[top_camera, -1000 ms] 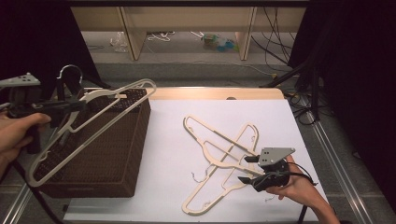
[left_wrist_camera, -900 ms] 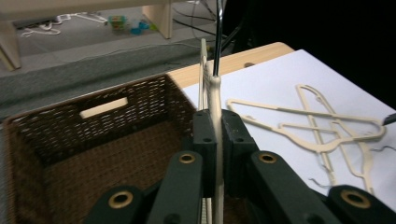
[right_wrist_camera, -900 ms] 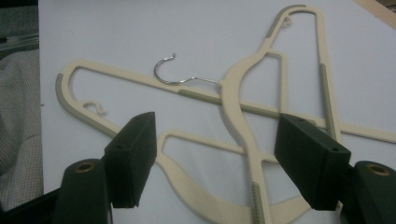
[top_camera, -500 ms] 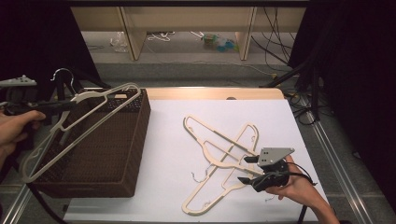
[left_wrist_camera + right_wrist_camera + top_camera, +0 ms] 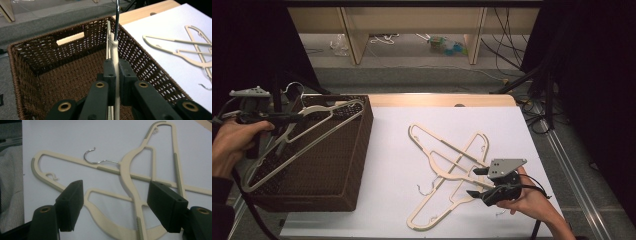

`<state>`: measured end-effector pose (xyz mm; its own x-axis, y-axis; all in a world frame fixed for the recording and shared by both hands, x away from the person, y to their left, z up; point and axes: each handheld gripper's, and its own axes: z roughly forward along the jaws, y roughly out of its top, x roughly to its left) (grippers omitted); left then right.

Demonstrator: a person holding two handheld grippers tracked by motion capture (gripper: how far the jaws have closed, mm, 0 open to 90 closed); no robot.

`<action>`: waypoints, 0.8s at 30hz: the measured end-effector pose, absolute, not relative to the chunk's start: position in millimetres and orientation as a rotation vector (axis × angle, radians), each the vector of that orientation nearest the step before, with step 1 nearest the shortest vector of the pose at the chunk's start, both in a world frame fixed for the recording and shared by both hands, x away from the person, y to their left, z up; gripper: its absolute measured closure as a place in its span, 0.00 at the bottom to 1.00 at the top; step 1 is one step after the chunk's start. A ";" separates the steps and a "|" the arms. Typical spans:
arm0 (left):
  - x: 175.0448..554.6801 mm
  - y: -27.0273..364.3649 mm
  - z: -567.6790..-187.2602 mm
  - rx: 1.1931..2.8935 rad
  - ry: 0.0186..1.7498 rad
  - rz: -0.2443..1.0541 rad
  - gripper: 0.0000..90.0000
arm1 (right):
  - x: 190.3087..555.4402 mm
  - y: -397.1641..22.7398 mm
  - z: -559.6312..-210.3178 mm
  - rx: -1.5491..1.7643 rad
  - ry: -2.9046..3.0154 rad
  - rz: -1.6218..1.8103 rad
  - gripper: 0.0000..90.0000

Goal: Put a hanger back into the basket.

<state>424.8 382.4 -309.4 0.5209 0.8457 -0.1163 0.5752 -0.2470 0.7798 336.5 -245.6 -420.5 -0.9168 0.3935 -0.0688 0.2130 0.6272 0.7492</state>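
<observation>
Three cream hangers are in play: one is clamped near its neck in the shut left gripper (image 5: 287, 118), the other two (image 5: 452, 165) lie crossed on the white sheet (image 5: 397, 150) to the right. The held hanger (image 5: 297, 145) has come down and leftward over the last second, so its lower bar now dips inside the wicker basket (image 5: 357, 165) at the left, where earlier it rode across the rim; I judge the drop into the basket is close, with only the release left. The right gripper (image 5: 476, 179) has stayed put, jaws wide apart and holding nothing, poised just above the crossed pair, likely ready for the next pick. In the left gripper view the jaws hide the hanger's shoulders, and its hook (image 5: 116, 17) is cut off at the top. Whether the hanger already touches the basket floor I cannot tell.
</observation>
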 end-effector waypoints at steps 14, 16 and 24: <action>437.0 380.8 -351.5 1.942 1.227 0.360 0.95 | 336.6 -245.3 -421.6 0.496 2.629 1.159 0.34; 437.5 381.5 -356.2 1.948 1.240 0.355 0.95 | 336.6 -245.8 -421.1 0.497 2.635 1.150 0.33; 436.1 392.1 -374.2 2.016 1.320 0.366 0.93 | 337.1 -245.3 -422.1 0.509 2.621 1.164 0.30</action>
